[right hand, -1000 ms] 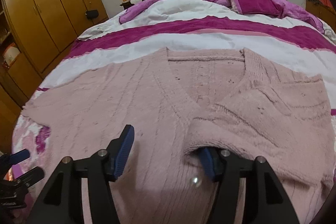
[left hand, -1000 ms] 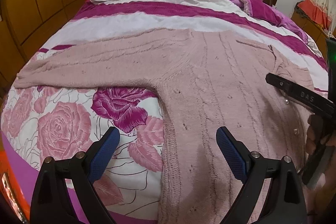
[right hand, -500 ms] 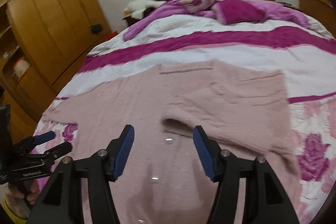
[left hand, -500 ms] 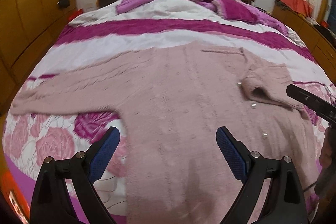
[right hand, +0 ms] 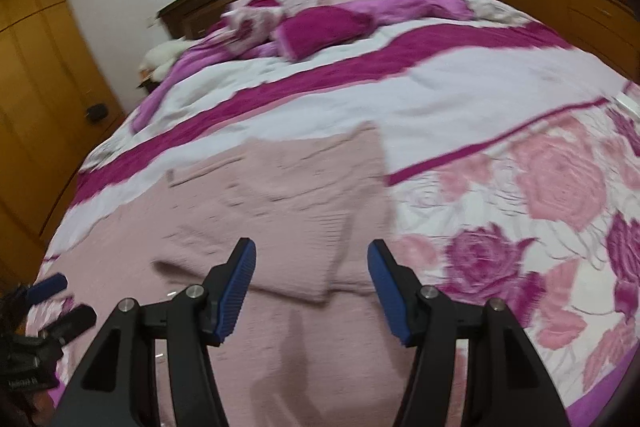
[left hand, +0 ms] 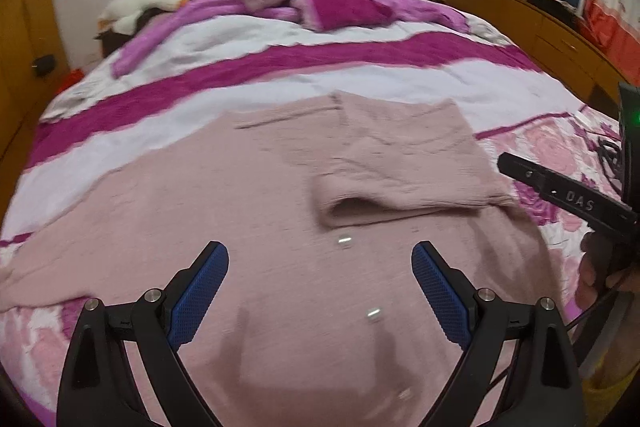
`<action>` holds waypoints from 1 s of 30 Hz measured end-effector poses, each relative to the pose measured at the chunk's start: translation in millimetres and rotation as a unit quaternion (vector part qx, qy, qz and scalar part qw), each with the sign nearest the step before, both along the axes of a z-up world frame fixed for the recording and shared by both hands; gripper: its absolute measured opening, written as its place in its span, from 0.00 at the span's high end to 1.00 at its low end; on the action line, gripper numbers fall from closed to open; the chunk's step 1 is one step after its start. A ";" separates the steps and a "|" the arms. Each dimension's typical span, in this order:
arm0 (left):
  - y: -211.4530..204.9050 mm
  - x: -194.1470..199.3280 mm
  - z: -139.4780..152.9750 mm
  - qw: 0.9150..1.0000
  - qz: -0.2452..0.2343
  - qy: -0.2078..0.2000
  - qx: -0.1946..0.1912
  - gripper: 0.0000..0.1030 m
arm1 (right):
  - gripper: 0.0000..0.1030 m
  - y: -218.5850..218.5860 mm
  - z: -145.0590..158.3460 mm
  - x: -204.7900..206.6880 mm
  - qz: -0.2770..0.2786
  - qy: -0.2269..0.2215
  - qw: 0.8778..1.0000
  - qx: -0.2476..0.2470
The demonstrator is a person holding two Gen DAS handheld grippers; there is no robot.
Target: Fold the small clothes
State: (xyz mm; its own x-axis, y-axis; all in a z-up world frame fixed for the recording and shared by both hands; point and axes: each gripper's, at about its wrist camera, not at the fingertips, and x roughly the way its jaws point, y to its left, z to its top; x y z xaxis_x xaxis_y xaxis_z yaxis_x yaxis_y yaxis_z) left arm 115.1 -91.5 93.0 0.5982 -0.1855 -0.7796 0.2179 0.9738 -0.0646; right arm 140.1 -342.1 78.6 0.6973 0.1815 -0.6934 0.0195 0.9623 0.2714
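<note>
- Since the earlier frames, both tongs have drawn back from the pink knitted cardigan (left hand: 256, 211), and the right tongs (right hand: 311, 273) have let go of the sleeve cuff (left hand: 360, 203), which now lies folded across the chest.
- Left tongs (left hand: 320, 279): wide apart, nothing between them.
- Right tongs: partly apart, empty.
- Cardigan lies flat on the bed (left hand: 360, 75), directly ahead of and below both tongs.
- Unfolded left sleeve (left hand: 72, 251) runs out towards the left edge of the bed; the left tongs are judged nearer to it.
</note>
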 end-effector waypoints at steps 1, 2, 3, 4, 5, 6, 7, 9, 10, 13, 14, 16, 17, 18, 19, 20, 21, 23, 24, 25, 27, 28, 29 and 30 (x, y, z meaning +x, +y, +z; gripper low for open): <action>-5.8 3.5 -2.6 1.000 -0.006 0.002 -0.003 0.27 | 0.40 -4.8 -2.2 -0.1 -0.011 0.002 1.000 -0.003; -13.4 6.6 -5.6 1.000 -0.014 0.005 -0.005 0.28 | 0.40 -12.7 -6.3 0.5 -0.027 0.006 1.000 -0.007; -24.0 11.4 -9.5 1.000 -0.024 0.006 -0.005 0.30 | 0.40 -16.6 -9.5 0.0 -0.035 0.010 0.999 -0.007; -31.4 13.0 -11.9 0.999 -0.033 0.006 -0.003 0.32 | 0.40 -21.5 -13.4 -0.3 -0.043 0.016 0.999 -0.007; -38.8 13.7 -13.8 0.999 -0.040 0.005 0.000 0.33 | 0.40 -26.1 -17.2 -0.8 -0.048 0.019 0.999 -0.004; -47.5 16.5 -16.9 0.999 -0.049 0.004 0.006 0.33 | 0.40 -29.4 -20.4 -1.8 -0.051 0.021 0.998 0.001; -56.0 19.0 -19.8 0.998 -0.058 0.002 0.012 0.34 | 0.40 -31.7 -22.9 -2.5 -0.052 0.023 0.998 0.005; -72.2 23.0 -25.9 0.997 -0.077 -0.002 0.027 0.34 | 0.40 -37.0 -27.6 -3.8 -0.054 0.025 0.998 0.015; -80.2 24.8 -29.3 0.996 -0.087 -0.004 0.035 0.34 | 0.41 -38.2 -29.0 -4.5 -0.054 0.025 0.998 0.018; -103.3 29.8 -41.7 0.991 -0.116 -0.008 0.065 0.35 | 0.41 -42.7 -32.0 -5.6 -0.056 0.025 0.998 0.026; -108.5 30.7 -45.1 0.990 -0.122 -0.009 0.073 0.36 | 0.41 -43.6 -32.7 -8.1 -0.058 0.024 0.998 0.027; -120.2 33.7 -53.8 0.987 -0.136 -0.007 0.088 0.40 | 0.41 -45.2 -34.2 -8.9 -0.060 0.024 0.998 0.026; -125.9 35.1 -58.0 0.985 -0.141 -0.007 0.095 0.42 | 0.41 -44.9 -34.4 -8.8 -0.061 0.024 0.998 0.024; -129.2 35.8 -60.5 0.985 -0.144 -0.007 0.099 0.44 | 0.41 -44.8 -35.0 -9.1 -0.062 0.024 0.998 0.022; -133.1 37.0 -63.1 0.984 -0.146 -0.009 0.103 0.46 | 0.41 -44.9 -35.3 -9.4 -0.063 0.024 0.998 0.020; -135.0 37.4 -64.3 0.983 -0.147 -0.011 0.105 0.48 | 0.41 -44.8 -36.1 -9.5 -0.063 0.024 0.998 0.019; -137.3 37.9 -64.7 0.983 -0.149 -0.016 0.105 0.49 | 0.41 -46.1 -36.3 -9.6 -0.062 0.024 0.998 0.019; -139.1 38.7 -63.8 0.983 -0.153 -0.023 0.098 0.54 | 0.41 -46.2 -38.2 -9.3 -0.062 0.026 0.998 0.019; -139.9 39.0 -63.1 0.983 -0.157 -0.026 0.093 0.56 | 0.41 -46.7 -39.0 -9.8 -0.062 0.026 0.998 0.019; -140.6 39.3 -62.5 0.983 -0.159 -0.029 0.088 0.61 | 0.41 -46.6 -40.2 -9.5 -0.062 0.027 0.998 0.019; -140.5 39.5 -61.1 0.983 -0.163 -0.032 0.077 0.70 | 0.41 -46.4 -42.3 -9.4 -0.062 0.030 0.997 0.021; -140.4 39.9 -60.7 0.983 -0.163 -0.034 0.074 0.77 | 0.41 -46.2 -43.4 -9.3 -0.063 0.031 0.997 0.021; -138.6 40.5 -60.0 0.984 -0.161 -0.036 0.067 0.82 | 0.41 -46.2 -44.0 -8.8 -0.063 0.031 0.997 0.021; -136.8 42.2 -59.7 0.985 -0.157 -0.036 0.062 0.83 | 0.41 -45.9 -44.2 -8.5 -0.065 0.032 0.997 0.019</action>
